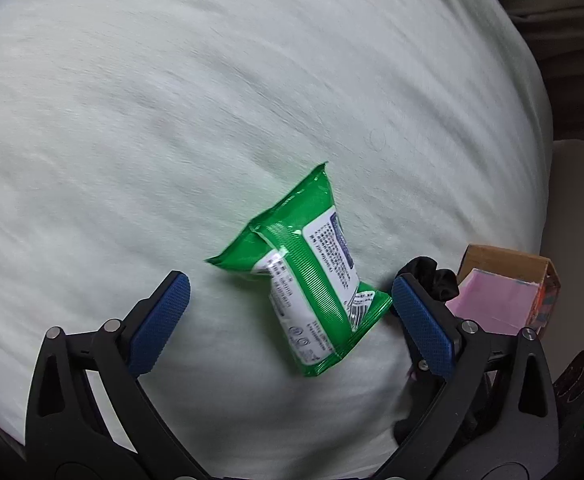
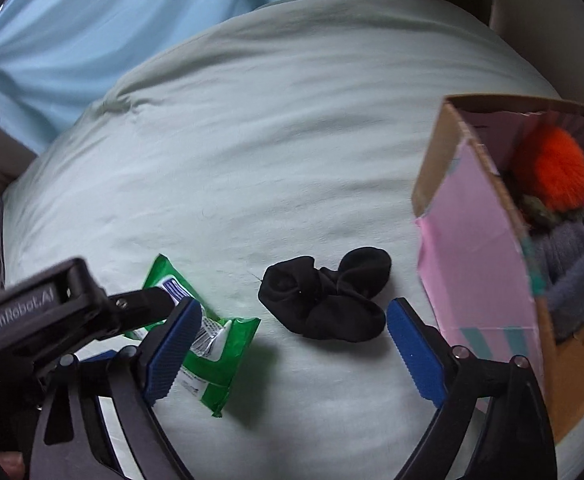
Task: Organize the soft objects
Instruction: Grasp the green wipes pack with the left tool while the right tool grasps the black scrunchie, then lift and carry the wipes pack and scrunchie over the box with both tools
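My left gripper [image 1: 290, 294] hangs above the green wipes pack [image 1: 308, 276], pitched steeply down, its blue pads [image 1: 159, 320] spread wide to either side of the pack and clear of it. My right gripper [image 2: 294, 322], just beside the pack, also tips steeply down with jaws apart, gripping nothing.

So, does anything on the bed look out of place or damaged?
Two items lie loose on the pale bedcover, outside the cardboard box: green wipes packs, askew and overlapping, and a crumpled black scrunchie. The box's top edge looks torn. Nothing is spilled.
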The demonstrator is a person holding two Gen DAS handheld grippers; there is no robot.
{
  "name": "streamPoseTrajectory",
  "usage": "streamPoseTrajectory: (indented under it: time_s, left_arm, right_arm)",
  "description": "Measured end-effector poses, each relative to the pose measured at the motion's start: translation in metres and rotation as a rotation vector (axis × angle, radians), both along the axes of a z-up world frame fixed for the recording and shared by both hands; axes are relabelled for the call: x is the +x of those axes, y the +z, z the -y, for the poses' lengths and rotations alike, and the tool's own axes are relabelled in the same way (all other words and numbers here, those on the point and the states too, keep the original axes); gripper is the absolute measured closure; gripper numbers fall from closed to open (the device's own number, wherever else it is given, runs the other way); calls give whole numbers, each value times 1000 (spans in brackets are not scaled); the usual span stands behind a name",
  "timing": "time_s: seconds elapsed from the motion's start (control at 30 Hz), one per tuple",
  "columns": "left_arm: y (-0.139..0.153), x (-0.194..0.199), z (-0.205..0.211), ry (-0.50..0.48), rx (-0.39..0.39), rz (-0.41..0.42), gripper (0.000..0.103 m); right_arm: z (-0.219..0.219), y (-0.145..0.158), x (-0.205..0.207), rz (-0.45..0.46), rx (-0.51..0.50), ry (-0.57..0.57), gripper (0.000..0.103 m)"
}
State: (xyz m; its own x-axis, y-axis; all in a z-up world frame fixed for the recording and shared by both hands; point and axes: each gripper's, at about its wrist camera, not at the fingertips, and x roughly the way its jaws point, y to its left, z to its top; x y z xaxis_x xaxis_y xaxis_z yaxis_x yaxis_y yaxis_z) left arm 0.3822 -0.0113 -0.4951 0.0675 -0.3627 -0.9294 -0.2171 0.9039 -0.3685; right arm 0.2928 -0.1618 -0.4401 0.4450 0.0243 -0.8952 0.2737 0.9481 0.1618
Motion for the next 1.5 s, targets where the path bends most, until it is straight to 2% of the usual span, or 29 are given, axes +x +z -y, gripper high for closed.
streamPoseTrajectory:
  time_s: [0.03,0.17,0.2,0.27,0.33,0.4,0.53,0.6,0.63,0.67,0.83,1.13,1.33,1.5]
  left_arm:
    - [-2,1,2,-1,-2,-4,5]
    - [-17,9,15,-13,-2,-28,20]
    - [-19,10,17,-18,9,-33,21]
    - [-22,10,23,-33,31,-27,22]
    - [-21,7,30,-56,57,-10,25]
    - [-20,3,35,-83,95,6,38]
    - [-16,1,38,-105,96,29,47]
    - [-12,0,42,-130,94,56,61]
    - [-10,-1,45,-150,105,67,62]
    - [-8,-2,48,-168,112,76,65]
    - [0,-6,45,-175,101,92,69]
    - [58,-29,8,-162,91,174,70]
    - [115,-62,-14,-172,94,276,70]
    - [169,-92,-26,-193,86,363,70]
  right_arm:
    - [0,-3,2,-1,-7,3,19]
    - [6,-17,8,0,-44,1,20]
    - [8,-22,10,-9,-55,1,21]
    - [11,-31,13,-29,-70,4,32]
    - [13,-37,14,-48,-89,9,37]
    - [15,-41,13,-61,-110,12,43]
    - [14,-40,11,-63,-147,41,52]
    - [13,-39,11,-65,-150,50,61]
    - [13,-37,11,-66,-148,56,68]
    - [13,-36,10,-66,-144,61,71]
    - [17,-26,4,-54,-127,66,78]
    - [5,17,-20,12,-125,82,79]
    - [-3,67,-47,82,-121,73,79]
    - [-1,122,-86,155,-104,60,79]
